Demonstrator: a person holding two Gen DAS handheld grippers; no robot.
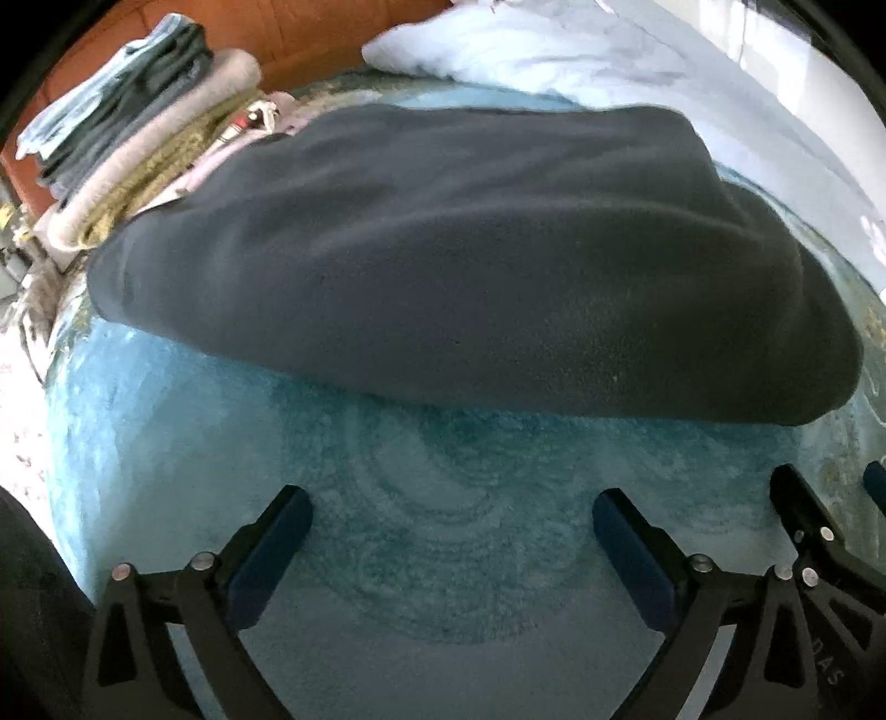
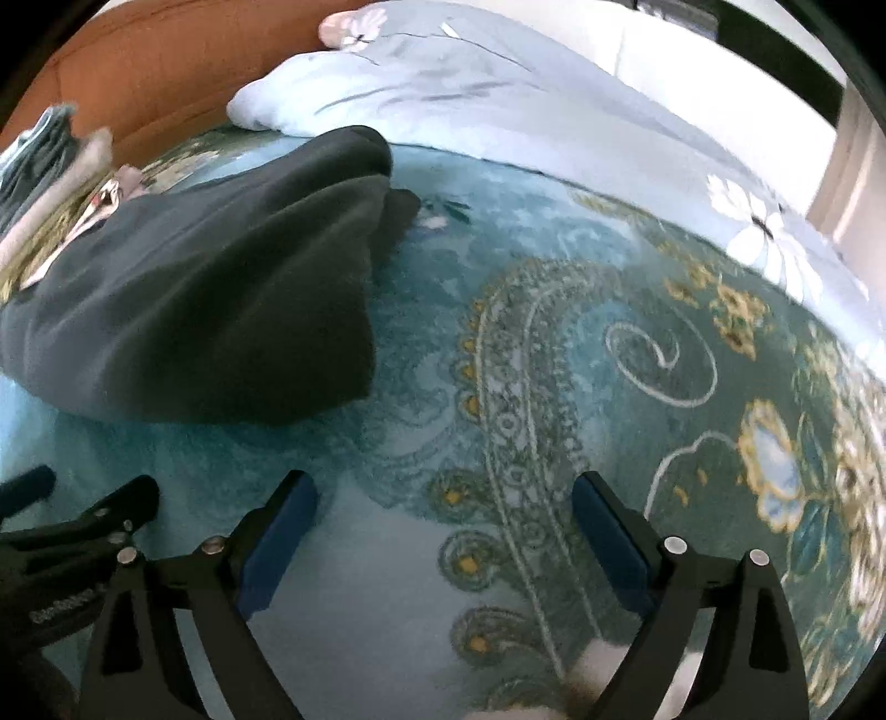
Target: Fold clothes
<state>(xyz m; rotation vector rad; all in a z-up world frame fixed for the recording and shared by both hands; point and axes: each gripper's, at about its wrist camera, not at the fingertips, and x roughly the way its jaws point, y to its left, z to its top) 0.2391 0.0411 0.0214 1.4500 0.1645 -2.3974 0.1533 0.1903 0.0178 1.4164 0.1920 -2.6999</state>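
A dark grey fleece garment (image 1: 454, 260) lies folded on the teal patterned bedspread (image 1: 421, 509); it also shows in the right wrist view (image 2: 210, 299) at the left. My left gripper (image 1: 451, 531) is open and empty, hovering over the bedspread just short of the garment's near edge. My right gripper (image 2: 443, 520) is open and empty over the paisley pattern, to the right of the garment. The right gripper's finger shows at the right edge of the left wrist view (image 1: 819, 531); the left gripper shows at the lower left of the right wrist view (image 2: 83, 526).
A stack of folded clothes (image 1: 133, 127) sits at the back left by the orange headboard (image 1: 310, 39). A pale blue floral duvet (image 2: 498, 111) and pillow (image 1: 476, 50) lie behind the garment. The bed edge runs along the left.
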